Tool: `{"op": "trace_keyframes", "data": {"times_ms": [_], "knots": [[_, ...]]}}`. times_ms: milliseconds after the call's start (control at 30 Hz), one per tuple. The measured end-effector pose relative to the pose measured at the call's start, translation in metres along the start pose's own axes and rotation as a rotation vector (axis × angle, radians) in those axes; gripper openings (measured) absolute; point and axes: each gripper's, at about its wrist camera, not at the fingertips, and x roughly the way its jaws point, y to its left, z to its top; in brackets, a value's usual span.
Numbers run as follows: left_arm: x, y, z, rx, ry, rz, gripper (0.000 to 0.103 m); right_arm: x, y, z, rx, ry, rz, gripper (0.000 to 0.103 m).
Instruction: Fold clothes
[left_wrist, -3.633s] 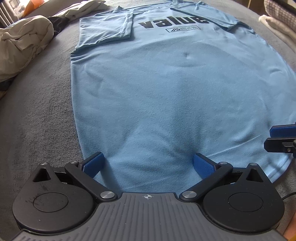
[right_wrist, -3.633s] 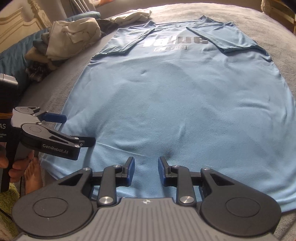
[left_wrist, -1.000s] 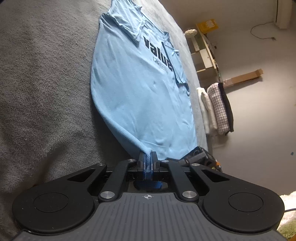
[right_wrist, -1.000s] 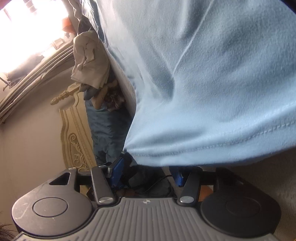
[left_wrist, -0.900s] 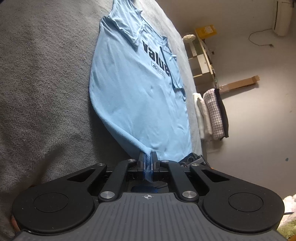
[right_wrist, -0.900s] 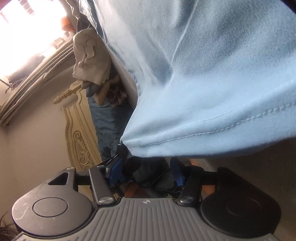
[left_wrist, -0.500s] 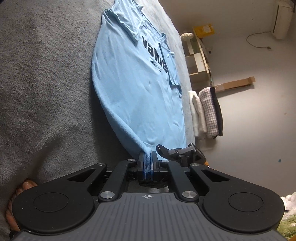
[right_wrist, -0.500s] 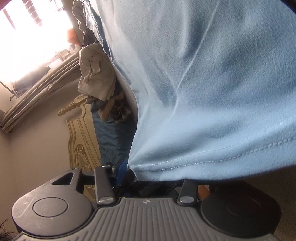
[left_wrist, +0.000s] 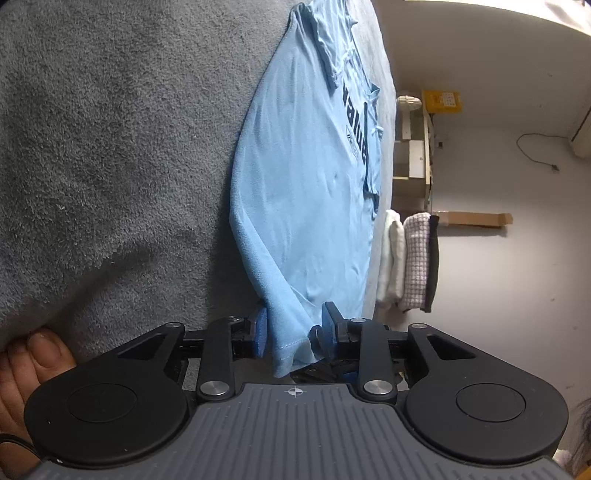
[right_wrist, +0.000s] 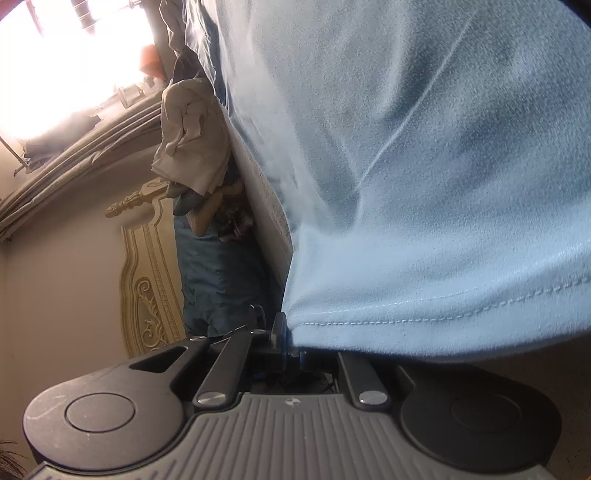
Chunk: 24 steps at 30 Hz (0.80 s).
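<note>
Grey blanket (left_wrist: 110, 147) bears shirt (left_wrist: 306, 184) lengthwise — left gripper (left_wrist: 293, 332) agape, right gripper (right_wrist: 291, 345) (pinching hem).

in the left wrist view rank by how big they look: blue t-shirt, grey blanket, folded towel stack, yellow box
1. grey blanket
2. blue t-shirt
3. folded towel stack
4. yellow box
The stack and box lie farther off, so true sizes are unsure.
</note>
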Motion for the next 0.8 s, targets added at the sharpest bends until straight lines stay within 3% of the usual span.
{"op": "trace_keyframes", "data": {"times_ms": [300,400,500,667,800], "knots": [[0.015,0.011,-0.002,-0.045,0.041,-0.003,0.033,-0.003,0.002,-0.001,-0.020,0.013,0.009,0.005],[0.017,0.010,-0.002,-0.038,0.031,-0.001,0.031,-0.003,0.005,-0.002,-0.058,0.031,-0.037,0.007],[0.021,0.004,-0.002,0.000,0.032,0.026,0.026,-0.014,0.022,-0.009,-0.176,0.037,-0.088,0.008],[0.026,-0.007,-0.003,0.073,0.063,0.101,0.021,-0.038,0.056,-0.024,-0.400,0.039,-0.171,0.034],[0.026,-0.014,-0.002,0.132,0.091,0.183,0.019,-0.061,0.084,-0.035,-0.587,0.021,-0.236,0.035]]}}
